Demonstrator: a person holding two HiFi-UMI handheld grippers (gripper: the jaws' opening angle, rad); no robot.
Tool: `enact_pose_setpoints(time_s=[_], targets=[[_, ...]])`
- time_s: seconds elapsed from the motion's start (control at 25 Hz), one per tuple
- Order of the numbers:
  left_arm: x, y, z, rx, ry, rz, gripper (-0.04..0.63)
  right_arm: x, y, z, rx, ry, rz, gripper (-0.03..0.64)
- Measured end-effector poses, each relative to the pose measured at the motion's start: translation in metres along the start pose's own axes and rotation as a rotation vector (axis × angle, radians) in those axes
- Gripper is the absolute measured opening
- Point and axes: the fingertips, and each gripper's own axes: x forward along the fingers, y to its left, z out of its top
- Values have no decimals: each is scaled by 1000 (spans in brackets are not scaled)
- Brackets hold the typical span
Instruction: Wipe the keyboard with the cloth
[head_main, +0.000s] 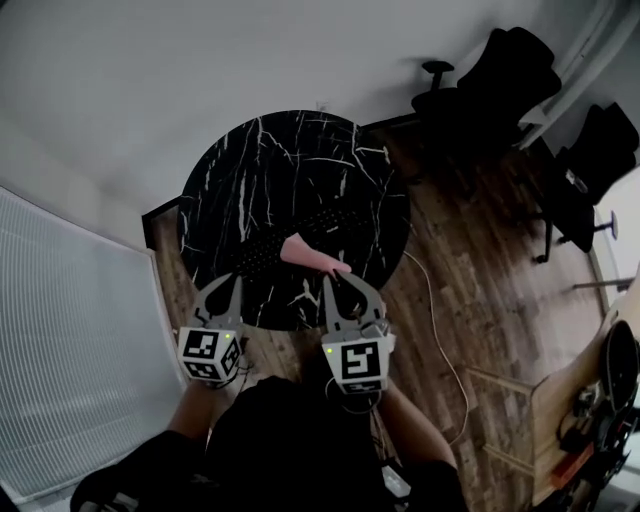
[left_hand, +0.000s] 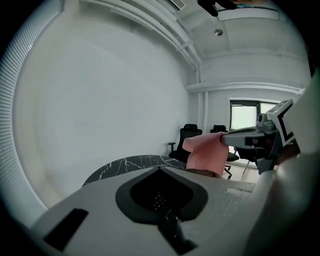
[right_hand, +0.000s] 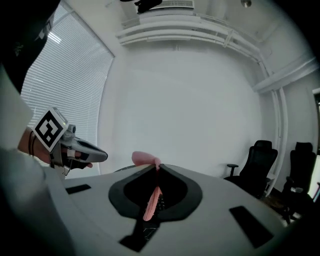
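Jaws of the right gripper (right_hand: 156, 167) are clamped together on the pink cloth (head_main: 305, 252), which hangs over the keyboard (head_main: 262, 248) by the table's (head_main: 250, 150) near edge. The left gripper (left_hand: 160, 170) is closed on nothing. Wiping looks about to begin: next, lower the cloth onto the keys and sweep along them.

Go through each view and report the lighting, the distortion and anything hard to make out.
Head view: dim and wide-angle, so the black keyboard nearly vanishes against the black marble table; only the pink cloth stands out. Left gripper view: fisheye with dark corners, a bright window, and soft focus on the near jaws. Right gripper view: the same fisheye curve, glowing blinds, and the right gripper plainly shut on the cloth.
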Motion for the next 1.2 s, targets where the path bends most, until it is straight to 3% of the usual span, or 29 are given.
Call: enact_pose_setpoints(time_s=[0.24,0.4,0.56,0.96,1.2], targets=[[23,16,-31,-41,94,98,0,37,-7,-32,35,52,132,3],[24,38,-73,-102,184,169,0,64,14,-48,63,90,241,3],[19,57,-94,-169,205,241,0,92,45,-64,43,145,352,3],[7,125,-163,-364,266,330,0,166,141,-98,-205,270,509,3],[6,155,-185,-427,260,329,0,205,183,-105,-464,308,566,4]])
